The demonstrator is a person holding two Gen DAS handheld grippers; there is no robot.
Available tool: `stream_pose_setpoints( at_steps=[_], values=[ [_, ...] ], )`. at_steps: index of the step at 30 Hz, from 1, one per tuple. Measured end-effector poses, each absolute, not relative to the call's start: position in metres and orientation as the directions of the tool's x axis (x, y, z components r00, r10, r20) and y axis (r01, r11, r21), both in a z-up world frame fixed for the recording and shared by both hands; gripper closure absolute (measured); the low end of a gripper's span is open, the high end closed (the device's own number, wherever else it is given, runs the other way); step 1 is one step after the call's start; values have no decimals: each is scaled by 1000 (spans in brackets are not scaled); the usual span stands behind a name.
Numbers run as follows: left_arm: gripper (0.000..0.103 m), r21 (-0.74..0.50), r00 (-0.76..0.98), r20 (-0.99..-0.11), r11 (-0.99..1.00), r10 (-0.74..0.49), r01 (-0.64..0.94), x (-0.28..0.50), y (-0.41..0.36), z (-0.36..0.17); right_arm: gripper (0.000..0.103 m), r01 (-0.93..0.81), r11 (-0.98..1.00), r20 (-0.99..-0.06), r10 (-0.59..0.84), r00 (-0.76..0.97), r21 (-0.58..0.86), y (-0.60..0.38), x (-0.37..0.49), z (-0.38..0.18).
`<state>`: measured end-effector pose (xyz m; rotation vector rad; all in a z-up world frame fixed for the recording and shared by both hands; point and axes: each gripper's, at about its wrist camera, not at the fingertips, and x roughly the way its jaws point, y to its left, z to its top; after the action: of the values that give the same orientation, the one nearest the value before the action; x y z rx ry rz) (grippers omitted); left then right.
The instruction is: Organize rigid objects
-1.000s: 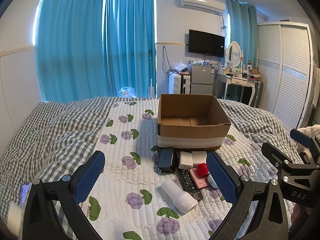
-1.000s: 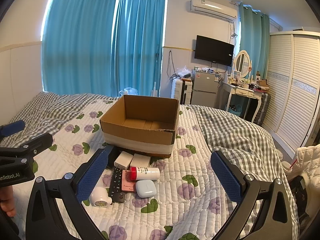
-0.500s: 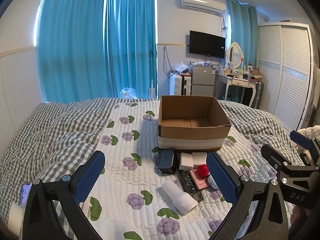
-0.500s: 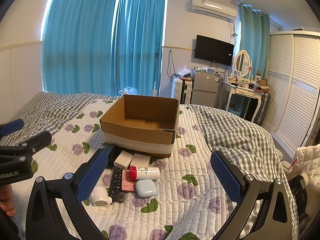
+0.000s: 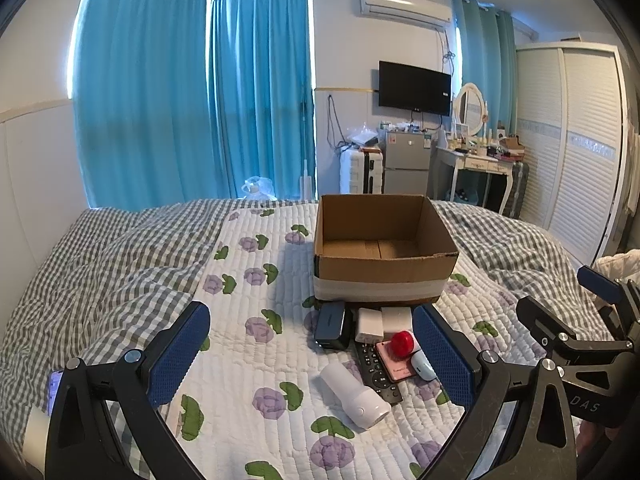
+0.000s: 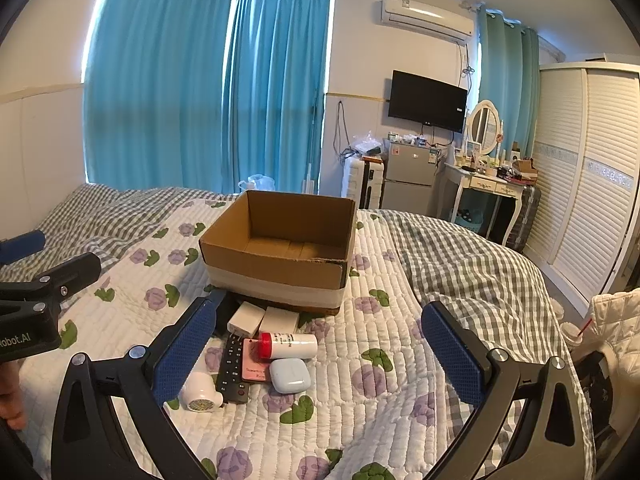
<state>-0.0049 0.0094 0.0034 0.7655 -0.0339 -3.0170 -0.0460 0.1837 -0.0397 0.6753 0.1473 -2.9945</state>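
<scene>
Nothing has moved: both grippers (image 5: pixel 310 354) (image 6: pixel 320 354) gape over one box (image 5: pixel 384 256), eight items.

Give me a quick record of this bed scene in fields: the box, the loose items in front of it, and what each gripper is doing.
box: cardboard box open on top, nothing visible inside, sitting on the quilt
items: pile just in front of the box, all still outside it
item list: remote control, red-capped bottle, pale blue case, pink card, two white adapters, black device, white cylinder
left gripper: open, holding nothing
right gripper: open, holding nothing
</scene>
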Motion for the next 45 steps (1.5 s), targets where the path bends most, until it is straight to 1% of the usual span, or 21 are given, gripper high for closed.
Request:
stream_pose_setpoints(
  at_steps=[3, 4, 9, 12, 13, 14, 16, 18, 20, 23, 24, 26, 28, 30, 32, 34, 36, 39, 43, 45],
  values=[
    [0, 59, -853, -518, -997, -66, 41, -17, 15, -7, 0, 94, -992, -450, -44, -892, -89, 184, -54, -42],
    [0, 76, -831, -549, -996, -85, 52, -26, 17, -15, 0, 99, -991, -465, -45, -884, -93, 184, -61, -45],
    [0, 143, -717, -678, -985, -165, 92, -64, 24, -70, 0, 103, -989, -568, -26, -823, -105, 186, -96, -81],
    [1, 122, -657, -740, -989, -144, 79, -77, 26, -101, 0, 108, -989, -644, -16, -765, -104, 189, -113, -113],
    [3, 106, -636, -760, -991, -133, 81, -82, 26, -110, 0, 108, -990, -659, -19, -752, -95, 191, -116, -120],
    [5, 92, -619, -776, -992, -123, 83, -86, 26, -116, 0, 105, -991, -672, -23, -740, -82, 193, -119, -125],
    [12, 65, -576, -811, -994, -102, 84, -95, 29, -129, 0, 99, -994, -687, -42, -725, -43, 198, -125, -131],
    [15, 48, -537, -840, -996, -81, 74, -102, 34, -142, 0, 100, -995, -696, -66, -715, -8, 202, -129, -136],
    [18, 31, -515, -855, -998, -52, 50, -105, 40, -153, 0, 96, -995, -710, -65, -701, -3, 202, -133, -140],
    [31, -24, -496, -868, -1000, 11, 20, -106, 46, -165, 0, 90, -996, -730, -65, -681, 4, 202, -138, -147],
    [40, -43, -490, -871, -999, 34, 7, -107, 47, -167, 0, 89, -996, -734, -67, -675, 9, 203, -140, -149],
    [43, -63, -487, -871, -998, 65, -21, -104, 48, -168, 0, 88, -996, -741, -71, -668, 15, 202, -142, -151],
    [53, -80, -486, -869, -996, 87, -36, -102, 47, -165, 0, 96, -995, -744, -82, -663, 24, 201, -144, -152],
    [58, -76, -499, -863, -997, 83, -34, -98, 46, -157, 0, 109, -994, -750, -93, -655, 28, 198, -146, -153],
    [59, -51, -534, -843, -998, 63, -37, -95, 43, -145, 0, 130, -991, -754, -105, -648, 27, 193, -148, -151],
    [59, -56, -556, -828, -998, 68, -39, -96, 36, -132, 0, 160, -987, -755, -123, -644, 25, 186, -151, -145],
    [59, -70, -562, -824, -997, 73, -27, -99, 24, -124, 0, 193, -981, -745, -121, -656, -11, 176, -155, -137],
    [59, -52, -572, -819, -999, 48, -9, -110, 13, -117, 0, 241, -969, -756, -122, -643, -49, 162, -168, -133],
    [59, -33, -568, -823, -999, 31, -6, -120, 7, -112, 0, 280, -960, -781, -151, -606, -31, 150, -196, -147],
    [59, -18, -565, -825, -1000, 20, -9, -124, 9, -113, 0, 271, -962, -811, -140, -568, -24, 147, -213, -163]
  ],
)
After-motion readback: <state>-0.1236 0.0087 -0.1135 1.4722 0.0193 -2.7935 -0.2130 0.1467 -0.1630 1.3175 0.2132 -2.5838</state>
